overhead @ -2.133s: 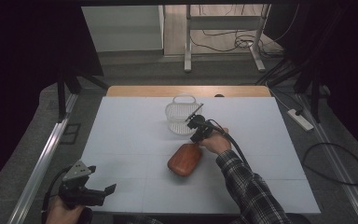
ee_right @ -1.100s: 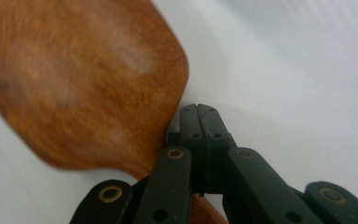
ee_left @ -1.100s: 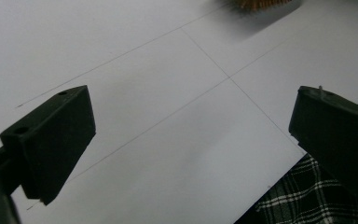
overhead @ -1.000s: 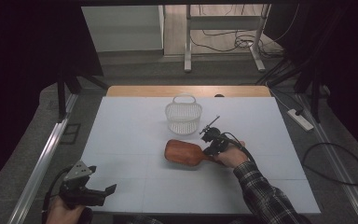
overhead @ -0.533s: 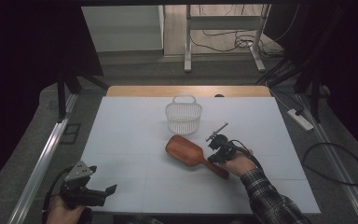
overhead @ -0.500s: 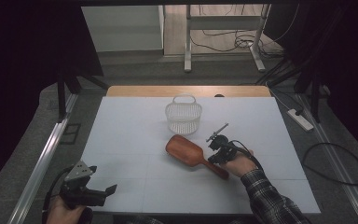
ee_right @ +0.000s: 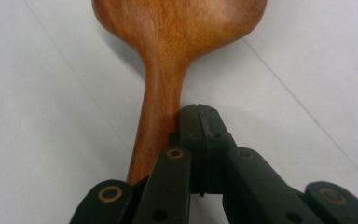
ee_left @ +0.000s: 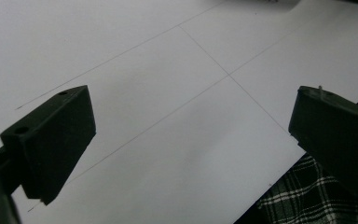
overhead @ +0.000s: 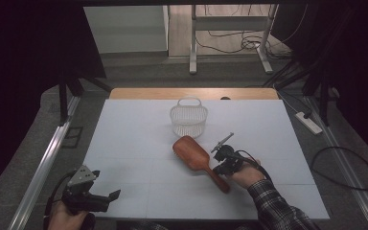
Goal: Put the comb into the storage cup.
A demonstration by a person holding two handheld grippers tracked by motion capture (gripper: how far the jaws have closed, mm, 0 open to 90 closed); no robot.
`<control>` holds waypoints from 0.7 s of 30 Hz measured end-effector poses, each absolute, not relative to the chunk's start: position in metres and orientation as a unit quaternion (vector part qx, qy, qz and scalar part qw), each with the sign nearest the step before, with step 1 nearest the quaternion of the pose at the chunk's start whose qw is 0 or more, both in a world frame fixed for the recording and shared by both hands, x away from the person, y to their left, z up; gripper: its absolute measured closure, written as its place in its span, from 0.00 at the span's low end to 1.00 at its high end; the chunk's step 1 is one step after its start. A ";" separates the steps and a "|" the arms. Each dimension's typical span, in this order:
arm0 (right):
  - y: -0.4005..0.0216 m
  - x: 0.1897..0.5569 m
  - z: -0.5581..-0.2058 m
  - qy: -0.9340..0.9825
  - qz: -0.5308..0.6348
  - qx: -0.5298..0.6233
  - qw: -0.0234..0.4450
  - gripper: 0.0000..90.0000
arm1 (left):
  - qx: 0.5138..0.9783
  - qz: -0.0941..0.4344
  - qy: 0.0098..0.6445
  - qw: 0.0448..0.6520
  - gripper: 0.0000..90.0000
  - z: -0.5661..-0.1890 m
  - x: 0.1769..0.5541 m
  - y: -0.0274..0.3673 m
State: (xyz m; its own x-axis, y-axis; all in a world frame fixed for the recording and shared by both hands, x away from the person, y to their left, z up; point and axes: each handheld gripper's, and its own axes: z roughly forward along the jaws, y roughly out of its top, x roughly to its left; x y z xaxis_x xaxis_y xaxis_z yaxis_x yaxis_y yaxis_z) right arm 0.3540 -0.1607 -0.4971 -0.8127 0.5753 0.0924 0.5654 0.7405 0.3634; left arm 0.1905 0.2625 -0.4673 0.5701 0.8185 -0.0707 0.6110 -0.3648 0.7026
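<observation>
A brown wooden hairbrush (overhead: 192, 154) lies on the white table (overhead: 124, 143), its head toward the basket and its handle (overhead: 216, 178) slanting to the near right. In the right gripper view the brush handle (ee_right: 157, 112) runs up the middle to the wide head. My right gripper (ee_right: 200, 122) is shut with nothing between its jaws, and the tips rest against the right side of that handle. From above, the right gripper (overhead: 218, 167) sits beside the handle. My left gripper (overhead: 111, 197) stands open at the near left corner, and its jaws (ee_left: 191, 126) are wide apart over bare table.
A white wire basket (overhead: 188, 120) stands upright beyond the brush, toward the far middle. Thin grid lines cross the table. A plaid sleeve (ee_left: 317, 196) shows at the near edge. A dark floor with cables (overhead: 345, 163) surrounds the table.
The brush has turned on the table: its handle swung toward the near right edge. My shut right gripper moved that way alongside it. The left gripper stayed put.
</observation>
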 end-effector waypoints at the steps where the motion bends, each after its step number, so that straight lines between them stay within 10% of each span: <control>1: -0.161 0.354 -0.496 0.932 0.193 0.306 0.015 0.99 | 0.813 0.147 0.439 0.353 0.02 -0.467 0.190 0.262; 21: -0.176 0.342 -0.464 0.914 0.239 0.320 0.066 0.71 | 0.816 0.148 0.436 0.349 0.02 -0.467 0.190 0.261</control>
State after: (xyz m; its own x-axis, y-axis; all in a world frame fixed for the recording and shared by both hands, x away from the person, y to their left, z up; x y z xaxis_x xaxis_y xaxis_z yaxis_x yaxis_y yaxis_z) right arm 0.3417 -0.1764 -0.4637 -0.7860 0.6173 0.0329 0.5544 0.6803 0.4793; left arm 0.1905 0.2614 -0.4674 0.5754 0.8154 -0.0626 0.6085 -0.3758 0.6989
